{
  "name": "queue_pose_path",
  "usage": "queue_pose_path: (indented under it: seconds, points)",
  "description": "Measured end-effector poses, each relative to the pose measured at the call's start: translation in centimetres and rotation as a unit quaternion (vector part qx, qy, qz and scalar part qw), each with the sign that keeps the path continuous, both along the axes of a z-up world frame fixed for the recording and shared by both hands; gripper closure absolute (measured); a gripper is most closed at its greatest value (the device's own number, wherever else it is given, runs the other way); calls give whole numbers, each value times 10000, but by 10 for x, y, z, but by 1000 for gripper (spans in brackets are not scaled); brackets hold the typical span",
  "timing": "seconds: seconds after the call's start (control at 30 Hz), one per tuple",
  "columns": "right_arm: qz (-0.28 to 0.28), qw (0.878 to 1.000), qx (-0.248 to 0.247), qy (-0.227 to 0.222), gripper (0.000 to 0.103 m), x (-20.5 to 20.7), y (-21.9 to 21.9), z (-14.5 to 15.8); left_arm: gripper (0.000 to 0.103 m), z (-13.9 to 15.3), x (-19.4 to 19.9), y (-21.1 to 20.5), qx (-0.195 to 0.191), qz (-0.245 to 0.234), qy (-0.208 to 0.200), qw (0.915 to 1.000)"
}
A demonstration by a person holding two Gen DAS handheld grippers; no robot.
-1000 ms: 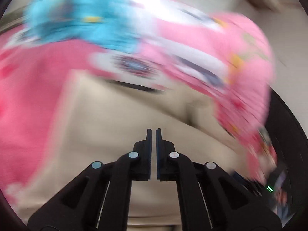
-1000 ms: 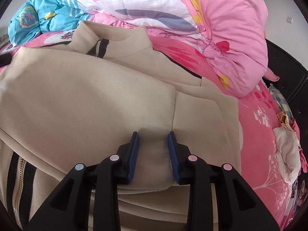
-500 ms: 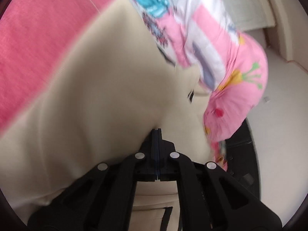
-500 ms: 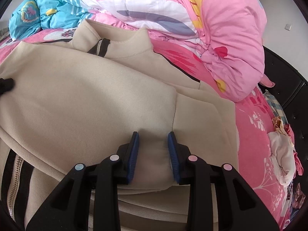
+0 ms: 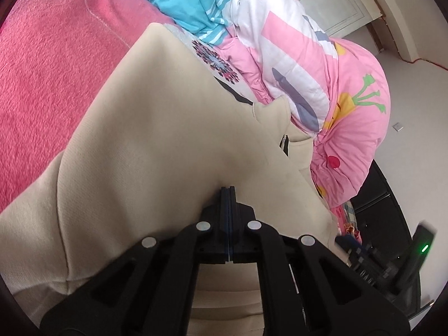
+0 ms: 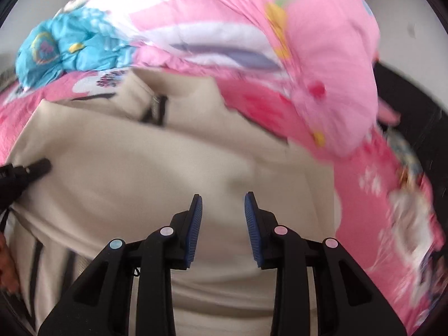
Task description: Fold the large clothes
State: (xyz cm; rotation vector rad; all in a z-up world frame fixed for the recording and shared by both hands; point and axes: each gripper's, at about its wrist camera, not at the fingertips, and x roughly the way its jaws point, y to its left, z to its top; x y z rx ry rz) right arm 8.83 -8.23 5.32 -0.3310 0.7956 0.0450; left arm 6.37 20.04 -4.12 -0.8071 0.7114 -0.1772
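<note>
A large beige zip-up jacket [image 5: 156, 140] lies on the pink bed, its collar and black zipper [image 5: 285, 145] toward the quilt. A folded flap of it covers the body. My left gripper [image 5: 228, 189] is shut, its tips pressed against the beige fabric; whether cloth is pinched between them I cannot tell. It also shows at the left edge of the right wrist view [image 6: 33, 169]. My right gripper [image 6: 223, 198] is open and empty, just above the jacket [image 6: 168, 173]. That view is blurred.
A rolled pink, white and blue quilt [image 5: 322, 64] lies along the far side of the bed, close behind the collar. Pink bedsheet [image 5: 50, 64] lies to the left. A black bed frame [image 5: 389, 212] and white floor [image 5: 420, 112] are to the right.
My left gripper swung down onto the jacket's left part and stays shut. My right gripper, which stood open around the fold's edge, lifted and pulled back.
</note>
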Motion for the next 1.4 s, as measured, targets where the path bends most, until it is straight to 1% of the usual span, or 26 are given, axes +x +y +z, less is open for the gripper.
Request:
queue_pose_path:
  seconds: [0.03, 0.13, 0.2, 0.27, 0.3, 0.33, 0.37, 0.43, 0.47, 0.53, 0.57, 0.6, 0.67, 0.73, 0.83, 0.87, 0.9, 1.0, 1.07, 1.1, 1.13, 1.2, 1.23, 1.3, 1.33, 1.4]
  points:
    - [196, 9998, 25, 37, 72, 4, 16, 4, 101, 0, 0, 0, -12, 0, -10, 10000]
    - [870, 9898, 967, 574, 72, 25, 60, 6, 101, -2, -4, 1, -54, -6, -28, 10000]
    - [1062, 9695, 1826, 1240, 72, 49, 79, -4, 101, -3, -5, 1, -48, -6, -29, 10000]
    - [955, 9433, 2611, 1813, 72, 71, 83, -22, 101, -3, -6, 2, -76, -7, -39, 10000]
    - [682, 9269, 3009, 2137, 74, 84, 75, -38, 101, -4, -7, 2, -76, -6, -42, 10000]
    - [483, 9152, 3297, 2266, 91, 89, 65, -50, 101, -4, -7, 2, -69, -7, -33, 10000]
    - [304, 8989, 3698, 2331, 103, 96, 45, -63, 101, -5, -7, 2, -71, -8, -34, 10000]
    - [244, 8822, 4114, 2277, 103, 100, 17, -72, 101, -5, -8, 2, -70, -14, -42, 10000]
    - [86, 8681, 4422, 2253, 103, 104, -9, -76, 101, -5, -8, 2, -71, -21, -48, 10000]
    - [-388, 8604, 4625, 2108, 103, 102, -47, -78, 101, -4, -8, 1, -65, -23, -55, 10000]
    - [-722, 8663, 4567, 1889, 103, 98, -74, -76, 101, -4, -8, 1, -62, -27, -56, 10000]
    - [-839, 8663, 4579, 1811, 103, 95, -89, -76, 101, -4, -8, 0, -62, -33, -58, 10000]
    - [-973, 8592, 4695, 1788, 103, 87, -116, -76, 101, -3, -8, 0, -60, -53, -68, 9999]
    - [-1128, 8797, 4372, 1495, 103, 75, -133, -68, 101, -3, -8, -1, -69, -52, -69, 9999]
    - [-1063, 8913, 4203, 1327, 103, 60, -138, -62, 101, -3, -8, -1, -55, -49, -62, 10000]
    - [-1308, 9035, 3914, 1154, 103, 52, -134, -53, 101, -4, -9, 0, -64, -48, -65, 9999]
    - [-1353, 9096, 3797, 1006, 103, 48, -133, -45, 101, -3, -9, -1, -51, -47, -65, 10000]
    - [-1037, 9374, 3254, 679, 98, 39, -115, -23, 101, -3, -9, -1, -56, -44, -71, 9999]
    - [-487, 9478, 3054, 780, 96, 38, -90, -15, 101, -4, -9, -1, -50, -44, -73, 10000]
    - [-60, 9443, 3122, 1039, 93, 39, -71, -15, 101, -4, -9, -2, -48, -43, -72, 10000]
    - [215, 9380, 3222, 1262, 84, 38, -61, -18, 101, -4, -9, -1, -49, -43, -71, 10000]
    - [802, 9214, 3383, 1736, 80, 33, -31, -30, 101, -4, -9, -1, -60, -43, -71, 9999]
    - [920, 9235, 3243, 1831, 80, 30, -18, -36, 101, -3, -9, -2, -59, -43, -71, 9999]
    - [882, 9402, 2830, 1677, 79, 22, -3, -46, 101, -4, -9, -2, -61, -42, -65, 10000]
    - [875, 9411, 2849, 1594, 79, 20, -4, -48, 101, -4, -9, -2, -59, -44, -65, 10000]
    - [797, 9339, 3078, 1634, 80, 22, -17, -50, 101, -4, -9, -1, -55, -45, -71, 9999]
